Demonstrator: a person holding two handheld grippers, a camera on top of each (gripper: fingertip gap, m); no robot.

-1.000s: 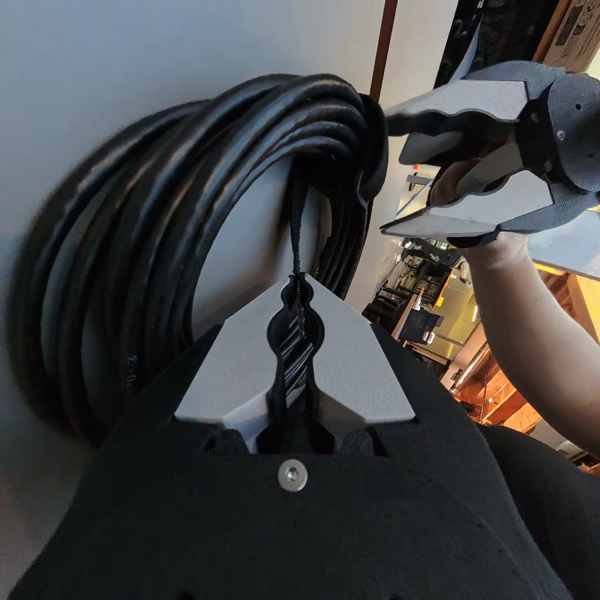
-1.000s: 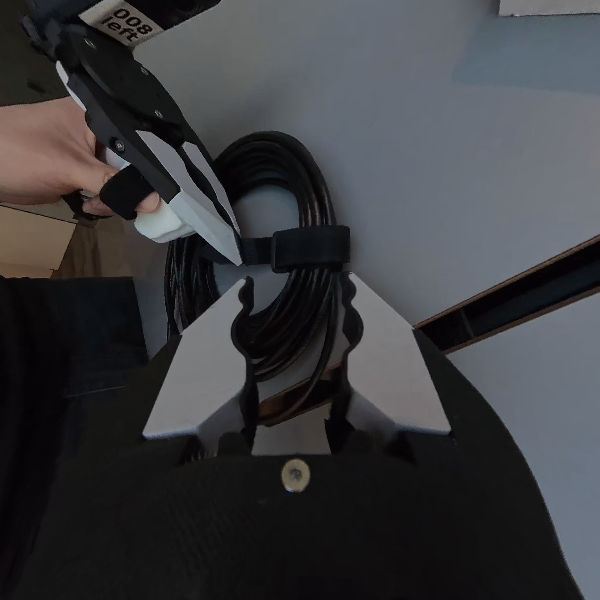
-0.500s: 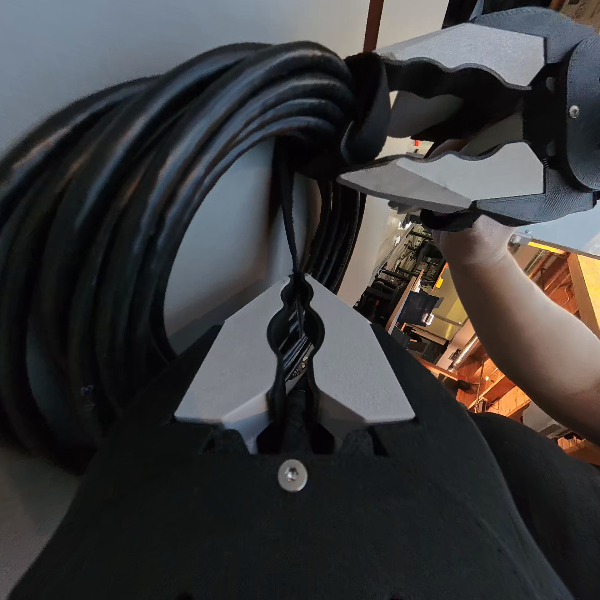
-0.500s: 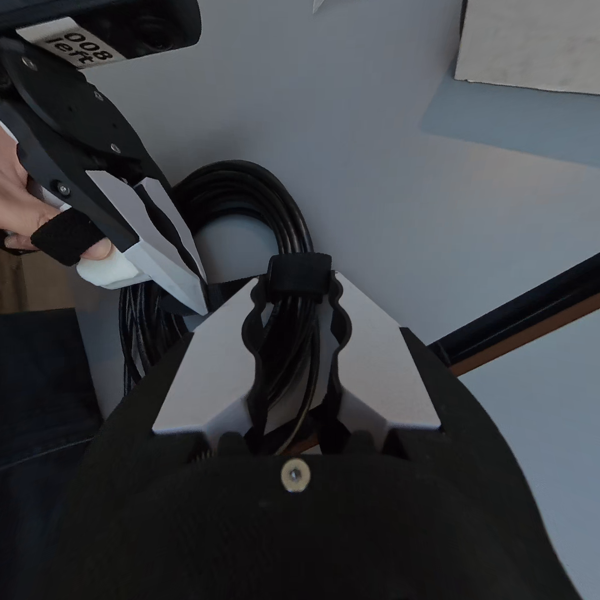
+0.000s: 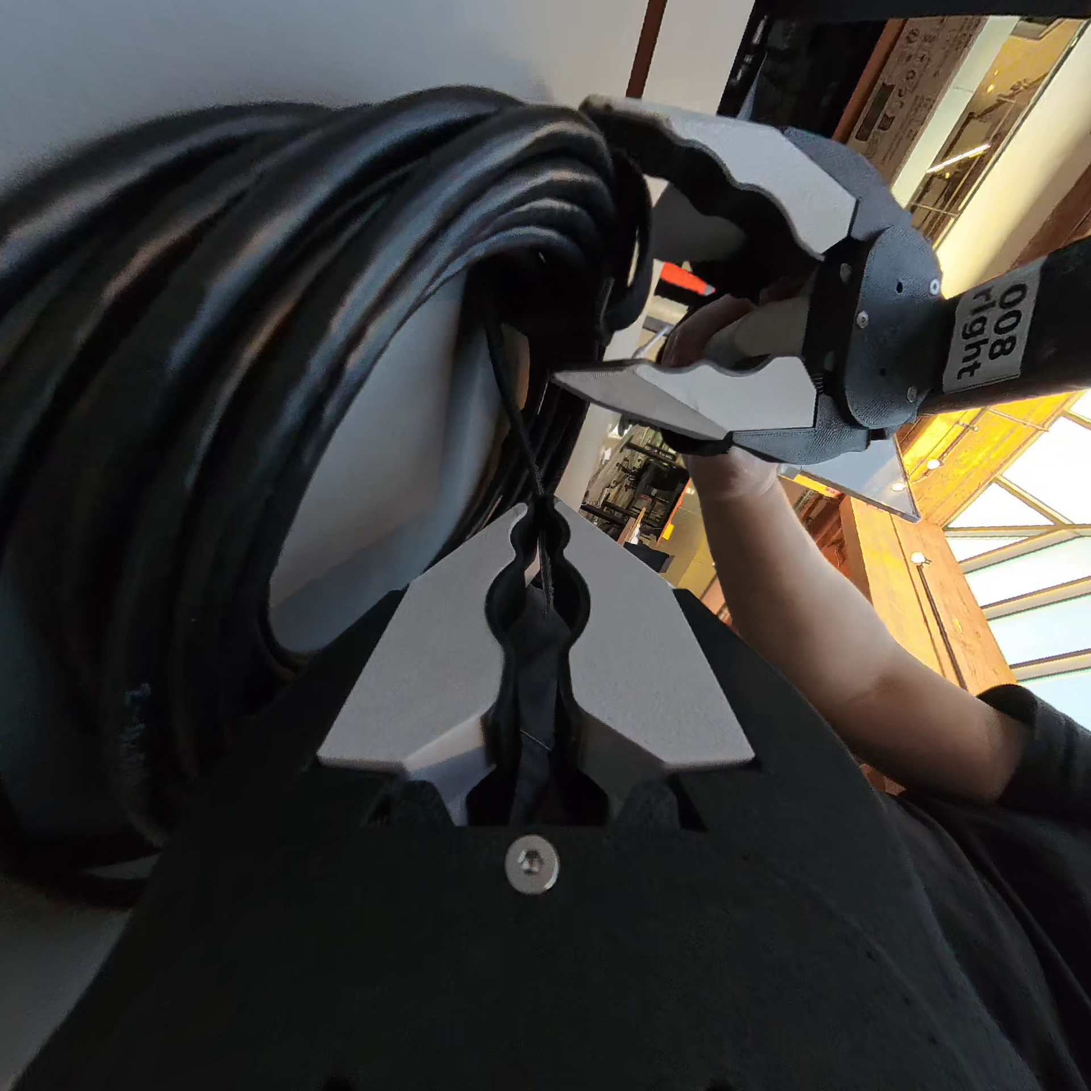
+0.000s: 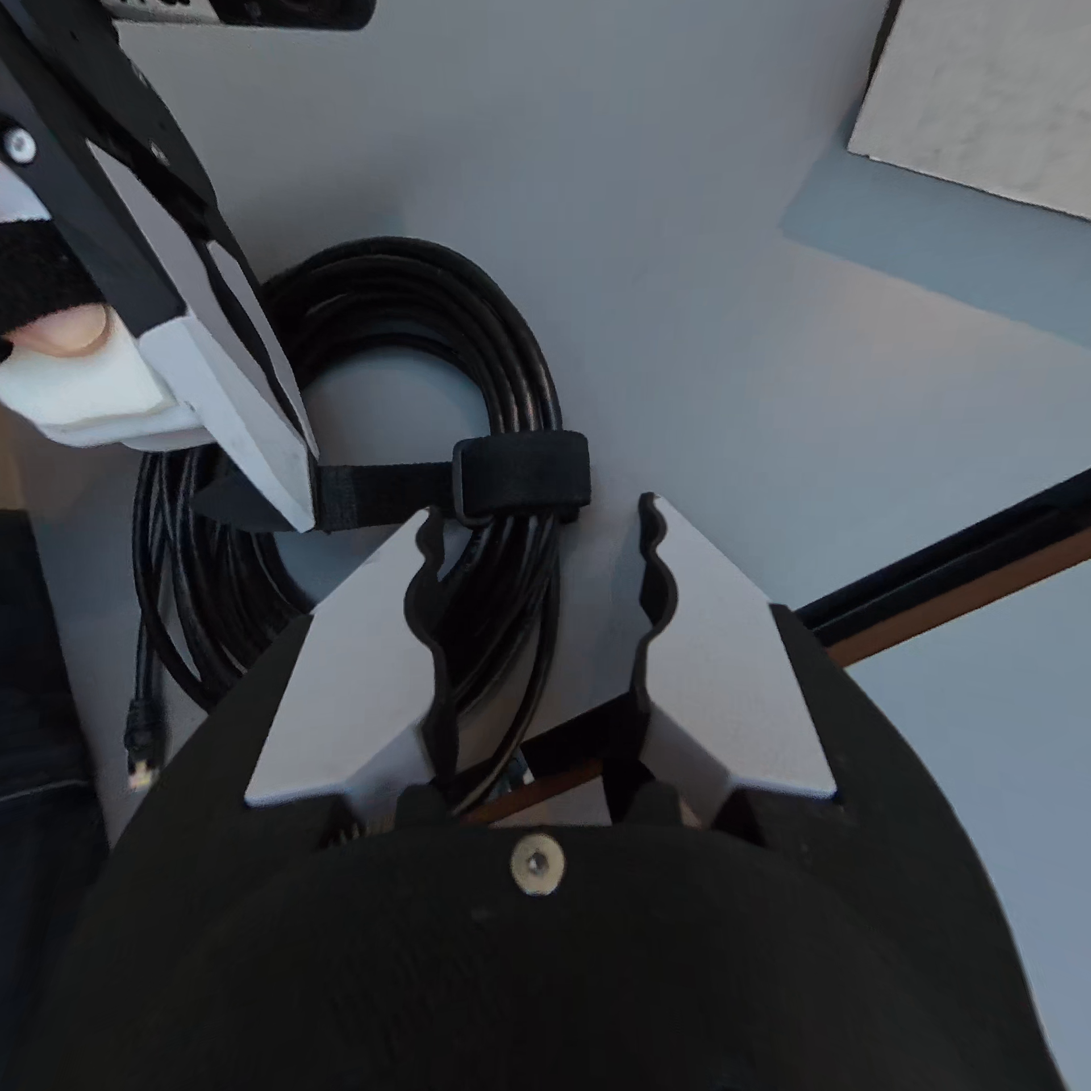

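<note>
A coil of black cable [image 6: 413, 307] lies on a pale grey surface [image 6: 738, 295], bound by a black hook-and-loop strap [image 6: 519, 472]. My left gripper [image 5: 540, 513] is shut on the strap's free end [image 5: 508, 389], which runs taut to the bundle. In the right wrist view it [image 6: 304, 502] grips that tail at the left. My right gripper [image 6: 538, 506] is open, its jaws wide apart on either side of the bundle just below the strap wrap, with the cables nearer the left finger. It also shows in the left wrist view [image 5: 575, 248], open around the coil [image 5: 236, 354].
A cable plug [image 6: 141, 750] hangs at the coil's lower left. A dark edge with a brown strip [image 6: 944, 567] crosses at the right. A white slab [image 6: 974, 88] lies at the upper right. A person's forearm [image 5: 797, 620] reaches in behind the right gripper. The white slab [image 6: 974, 88] is closer to my right gripper, around 12 cm from its tips; the left tips are 20 cm off.
My right gripper moved onto the bundle and closed in around it, then opened wide and drew back slightly. My left gripper has kept hold of the strap's tail throughout.
</note>
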